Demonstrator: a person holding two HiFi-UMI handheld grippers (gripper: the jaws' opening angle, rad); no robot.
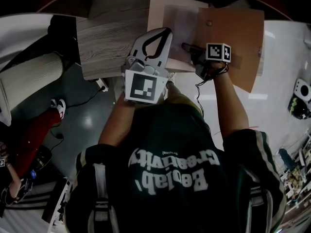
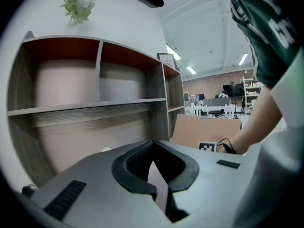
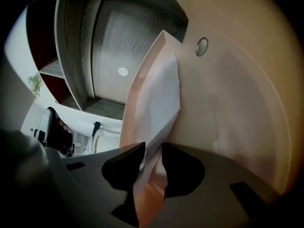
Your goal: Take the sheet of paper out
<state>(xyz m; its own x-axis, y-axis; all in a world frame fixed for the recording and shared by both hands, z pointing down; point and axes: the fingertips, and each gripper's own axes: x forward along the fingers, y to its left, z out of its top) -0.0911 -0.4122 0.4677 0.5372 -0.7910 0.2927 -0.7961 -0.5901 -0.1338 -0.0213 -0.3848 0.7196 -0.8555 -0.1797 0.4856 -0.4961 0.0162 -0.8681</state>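
Right tool (image 3: 152, 152): the jaws are held apart, and the lower edge of the sheet of paper (image 3: 164, 103) is seen between them. The left pad is at the paper; a gap is seen at the right pad, so no clamp is noted. The sheet is white and creased. It is partly drawn out of the open mouth of a brown envelope (image 3: 232, 113), and its upper part is inside between the two covers. A round metal button (image 3: 202, 46) is noted on the raised cover.

Left tool (image 2: 153, 145): the jaws are closed, with the tips met. A thin pinkish edge is pinched between them, which appears to be the envelope's lower cover.

In the head view the envelope is seen toward the far edge of the white desk (image 1: 286, 52). Its lower cover lies flat and its brown cover is lifted to the right. The two tools are set side by side at its near edge.

A wood-grain shelf unit (image 2: 95, 110) is noted beyond the envelope, its compartments bare, with a small plant (image 2: 76, 6) on top.
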